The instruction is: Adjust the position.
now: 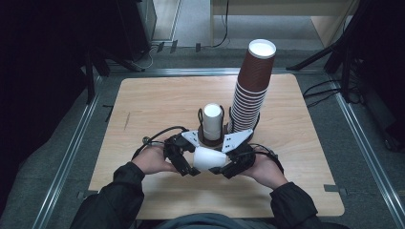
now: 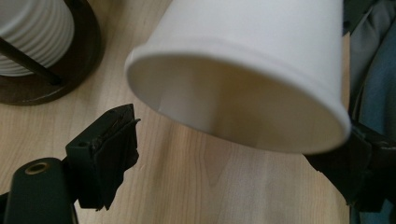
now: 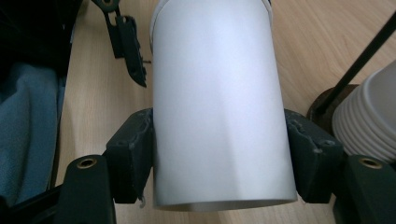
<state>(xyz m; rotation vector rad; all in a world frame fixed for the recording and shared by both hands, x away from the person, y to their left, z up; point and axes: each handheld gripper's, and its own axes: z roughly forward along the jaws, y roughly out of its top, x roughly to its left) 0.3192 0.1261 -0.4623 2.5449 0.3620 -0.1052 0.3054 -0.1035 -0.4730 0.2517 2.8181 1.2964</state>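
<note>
We have a white paper cup (image 1: 208, 159) lying sideways in the air just above the desk (image 1: 157, 102), at about 6 o'clock from the short stack of white cups (image 1: 212, 121) on its dark stand. We judge it very light, thin-walled and easy to crush; the smooth coated side looks a little slippery, while the rolled rim is its stiffest part. So we would hold it across the body with gentle pressure, or pinch lightly at the rim, never squeeze the middle hard.

Our right tool (image 3: 219, 154) is opened fairly wide and has both pads pressed on opposite sides of the cup's body near its base, carrying it. Our left tool (image 2: 233, 163) faces the cup's open mouth: its jaws stand apart, one pad clear of the rim at 8 o'clock, the other under the rim at 4 o'clock, where we cannot tell if it touches. It grips nothing. The tall brown cup stack (image 1: 252, 86) stands at 1 o'clock, well apart.
</note>
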